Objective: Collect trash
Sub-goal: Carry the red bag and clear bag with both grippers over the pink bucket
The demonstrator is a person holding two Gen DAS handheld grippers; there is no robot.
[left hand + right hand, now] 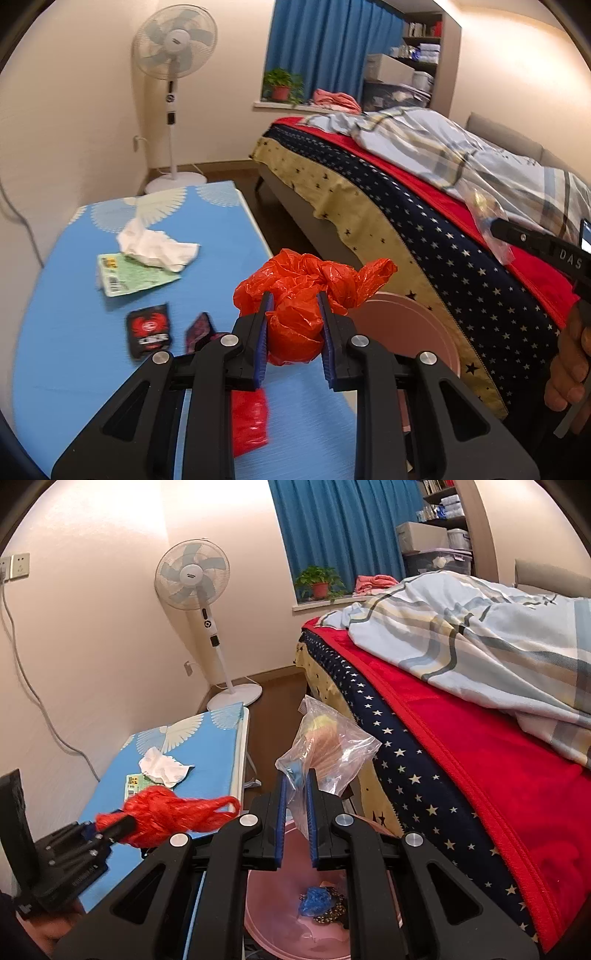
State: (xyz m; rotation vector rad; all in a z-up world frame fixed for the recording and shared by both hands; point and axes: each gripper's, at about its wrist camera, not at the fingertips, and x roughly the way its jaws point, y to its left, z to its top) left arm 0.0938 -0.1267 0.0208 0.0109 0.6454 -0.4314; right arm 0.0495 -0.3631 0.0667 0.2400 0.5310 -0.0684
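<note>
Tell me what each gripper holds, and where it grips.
Left gripper clamps the crumpled red plastic bag around its bunched middle. Right gripper pinches the clear plastic bag at its lower edge.

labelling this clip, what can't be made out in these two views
- Pink bin: right wrist view, rim and part of its inside covered by the right gripper; contents beyond a blue scrap unclear.
- Clear plastic bag: its pale contents blur through the film.
- Red plastic bag in the left gripper: crumpled, inside hidden.
- Small dark packets: left wrist view, motion-blurred, print unreadable.
- Green-printed wrapper: partly under the crumpled tissue.
</note>
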